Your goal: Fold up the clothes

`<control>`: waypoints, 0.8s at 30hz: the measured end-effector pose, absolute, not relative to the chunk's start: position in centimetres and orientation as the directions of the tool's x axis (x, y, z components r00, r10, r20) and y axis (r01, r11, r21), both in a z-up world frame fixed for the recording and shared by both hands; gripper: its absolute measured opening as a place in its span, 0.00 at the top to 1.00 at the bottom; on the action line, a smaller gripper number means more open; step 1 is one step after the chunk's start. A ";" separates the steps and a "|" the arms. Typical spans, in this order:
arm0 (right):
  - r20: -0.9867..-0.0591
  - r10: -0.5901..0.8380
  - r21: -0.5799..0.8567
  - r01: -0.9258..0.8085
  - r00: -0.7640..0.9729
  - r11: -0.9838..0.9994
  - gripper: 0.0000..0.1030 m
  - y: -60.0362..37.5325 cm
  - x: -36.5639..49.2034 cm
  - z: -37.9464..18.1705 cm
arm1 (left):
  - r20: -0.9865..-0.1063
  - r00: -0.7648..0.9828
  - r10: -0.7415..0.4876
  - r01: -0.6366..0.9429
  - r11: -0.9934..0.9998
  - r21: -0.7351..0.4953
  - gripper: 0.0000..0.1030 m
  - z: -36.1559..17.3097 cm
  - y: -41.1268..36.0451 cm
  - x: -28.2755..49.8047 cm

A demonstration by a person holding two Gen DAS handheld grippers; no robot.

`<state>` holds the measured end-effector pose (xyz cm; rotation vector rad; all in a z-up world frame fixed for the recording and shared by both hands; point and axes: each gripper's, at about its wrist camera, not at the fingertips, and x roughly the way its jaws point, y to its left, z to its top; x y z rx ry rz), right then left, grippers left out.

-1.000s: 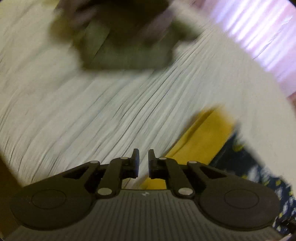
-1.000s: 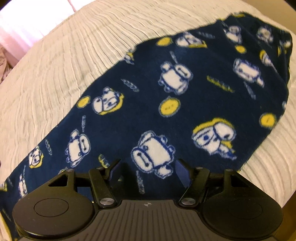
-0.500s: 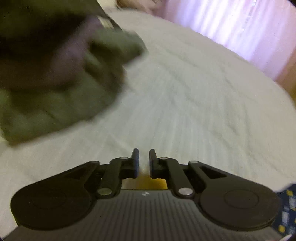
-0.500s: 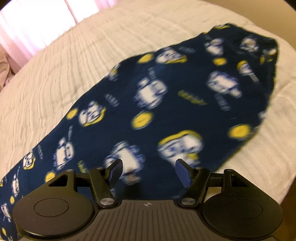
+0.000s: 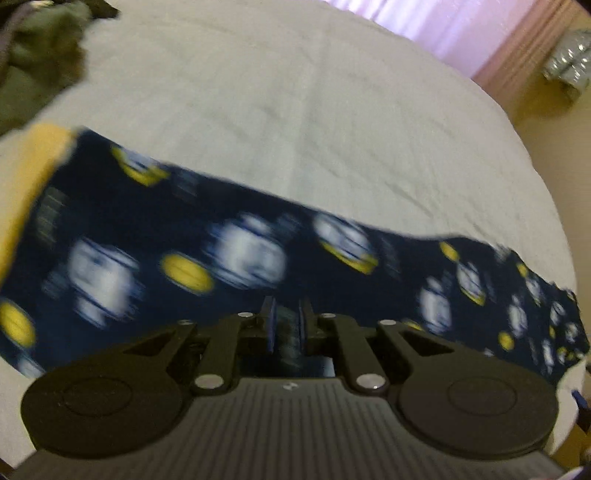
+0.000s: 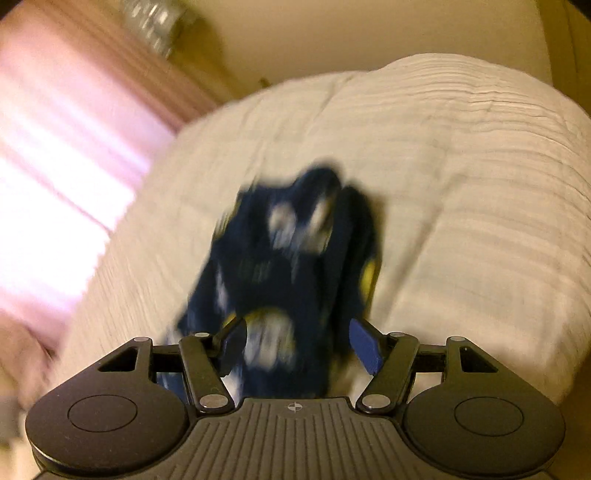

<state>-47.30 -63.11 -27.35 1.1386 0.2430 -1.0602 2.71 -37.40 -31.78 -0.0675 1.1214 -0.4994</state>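
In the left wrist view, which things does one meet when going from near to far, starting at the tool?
Left tool → dark blue patterned garment → white bedspread → pink curtain.

You have one navy printed garment (image 5: 258, 254) on one white bedspread (image 5: 295, 110) — one olive clothes heap (image 5: 33, 62) — two grippers.

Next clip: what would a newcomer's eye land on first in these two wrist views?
The navy fleece garment with white-and-yellow cartoon print, stretched in a long band across the white ribbed bedspread in the left wrist view and bunched in the right. Next, the bright pink curtains at the right view's left edge.
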 end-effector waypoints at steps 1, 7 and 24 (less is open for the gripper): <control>-0.630 -0.570 0.633 0.774 0.528 0.017 0.36 -64.8 -48.0 -27.5 | -0.846 0.330 -0.419 0.354 0.886 -0.300 0.93 -31.9 -38.5 2.0; -0.596 -0.544 0.674 0.737 0.590 0.060 0.52 -72.4 -48.8 -29.3 | -0.863 0.312 -0.398 0.352 0.892 -0.284 0.93 -32.5 -42.4 -1.1; -0.757 -0.574 0.304 0.946 0.312 0.113 0.25 -74.2 -47.6 -26.7 | -0.903 0.332 -0.272 0.301 0.938 -0.172 0.93 -32.3 -40.7 -2.3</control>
